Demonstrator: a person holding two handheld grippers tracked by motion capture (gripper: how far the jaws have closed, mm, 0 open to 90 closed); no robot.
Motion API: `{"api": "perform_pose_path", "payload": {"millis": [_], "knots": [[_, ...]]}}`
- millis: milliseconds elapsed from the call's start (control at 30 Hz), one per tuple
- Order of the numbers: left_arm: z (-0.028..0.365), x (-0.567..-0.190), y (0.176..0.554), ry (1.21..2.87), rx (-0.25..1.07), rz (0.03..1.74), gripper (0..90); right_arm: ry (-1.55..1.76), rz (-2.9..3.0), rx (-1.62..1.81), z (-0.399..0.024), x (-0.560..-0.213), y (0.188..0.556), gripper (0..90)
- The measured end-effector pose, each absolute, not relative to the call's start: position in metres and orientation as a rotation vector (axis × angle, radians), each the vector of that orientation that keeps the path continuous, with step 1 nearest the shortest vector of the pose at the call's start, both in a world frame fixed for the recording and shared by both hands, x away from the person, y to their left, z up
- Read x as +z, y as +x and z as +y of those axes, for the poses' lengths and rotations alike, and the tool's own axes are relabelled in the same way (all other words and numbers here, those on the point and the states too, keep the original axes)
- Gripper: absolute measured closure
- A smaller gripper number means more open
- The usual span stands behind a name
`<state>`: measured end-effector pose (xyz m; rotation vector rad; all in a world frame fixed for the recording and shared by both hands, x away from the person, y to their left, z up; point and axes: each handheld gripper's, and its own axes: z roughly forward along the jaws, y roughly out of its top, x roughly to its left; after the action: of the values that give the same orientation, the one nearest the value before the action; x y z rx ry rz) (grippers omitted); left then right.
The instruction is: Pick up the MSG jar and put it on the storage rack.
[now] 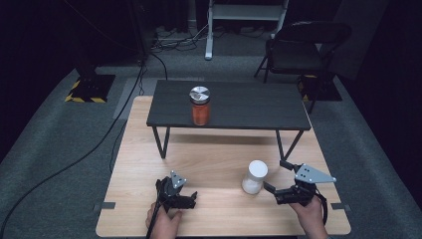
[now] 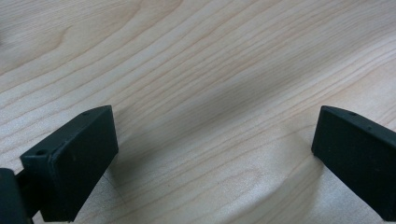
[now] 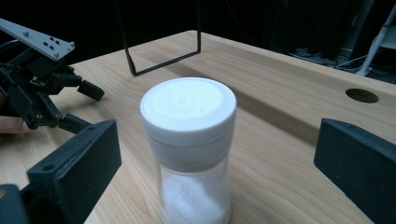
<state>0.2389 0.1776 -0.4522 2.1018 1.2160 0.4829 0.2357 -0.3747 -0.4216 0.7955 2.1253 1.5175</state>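
A clear jar of white powder with a white lid (image 1: 254,177) (image 3: 189,149) stands upright on the wooden table (image 1: 214,154). My right gripper (image 1: 275,175) (image 3: 215,172) is open just to its right, jaws spread wide on either side of the jar without touching it. Near the table's front edge, my left gripper (image 1: 191,197) (image 2: 212,154) is open, held low over bare wood with nothing between its jaws; it also shows far off as the left gripper (image 3: 77,105) in the right gripper view. A jar of orange contents with a silver lid (image 1: 200,105) stands on the small dark raised shelf (image 1: 249,107).
The dark shelf on thin black legs (image 1: 160,142) spans the back of the table. A round cable hole (image 3: 362,95) is cut in the tabletop. A black folding chair (image 1: 303,47) and cables (image 1: 99,134) lie on the grey carpet beyond.
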Motion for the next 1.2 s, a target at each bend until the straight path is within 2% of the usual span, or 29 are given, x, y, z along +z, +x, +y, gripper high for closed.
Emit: {"api": "perform_pose_path", "payload": {"millis": [767,1033,1200], "knots": [[0.178,-0.452,0.239,2.104,0.483,1.208,0.1,0.717,2.171,1.580,-0.338,-0.421,0.260,1.8],[0.178,-0.452,0.239,2.104,0.483,1.208,0.1,0.742,2.191,1.530,-0.337,-0.425,0.263,6.0],[0.178,-0.452,0.239,2.104,0.483,1.209,0.1,0.759,2.225,1.479,-0.335,-0.431,0.266,15.7]]}}
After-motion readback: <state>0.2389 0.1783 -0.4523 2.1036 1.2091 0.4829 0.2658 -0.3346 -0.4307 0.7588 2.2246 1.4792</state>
